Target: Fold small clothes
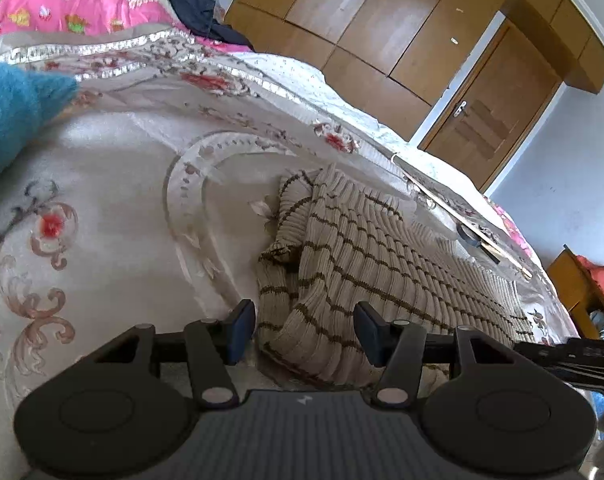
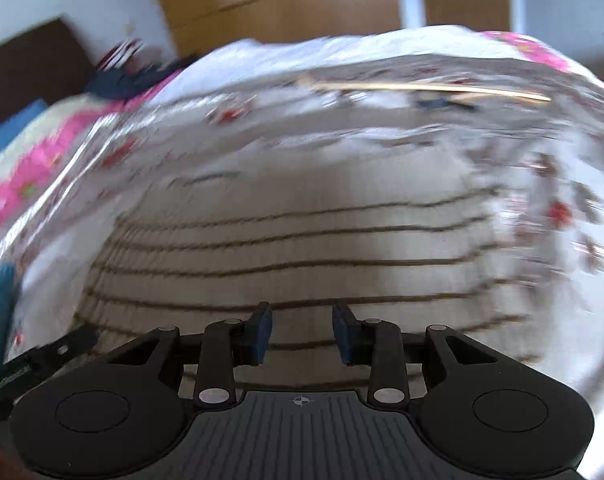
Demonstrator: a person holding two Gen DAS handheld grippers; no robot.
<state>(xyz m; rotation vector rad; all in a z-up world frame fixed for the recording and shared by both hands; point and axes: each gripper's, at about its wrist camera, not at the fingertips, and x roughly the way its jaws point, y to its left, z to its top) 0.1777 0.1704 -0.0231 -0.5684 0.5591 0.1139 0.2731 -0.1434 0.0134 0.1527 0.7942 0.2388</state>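
A beige ribbed knit garment (image 1: 381,256) with thin brown stripes lies on the white floral bedspread (image 1: 114,184). Part of it is folded over itself along its left side. My left gripper (image 1: 305,330) is open just above the garment's near folded edge, with the knit showing between its fingers but not pinched. The right wrist view is smeared by motion. There the striped garment (image 2: 302,240) fills the middle, and my right gripper (image 2: 302,332) hovers open over it with nothing clamped. The right tool's body (image 1: 573,356) shows at the left wrist view's right edge.
A blue fuzzy garment (image 1: 14,120) lies at the left. Pink quilts (image 1: 82,8) and dark clothes (image 1: 198,12) are piled at the bed's head. A thin wooden stick (image 1: 461,216) and a small tape roll (image 1: 467,234) lie beyond the garment. The wardrobe (image 1: 361,20) and door (image 1: 489,100) stand behind.
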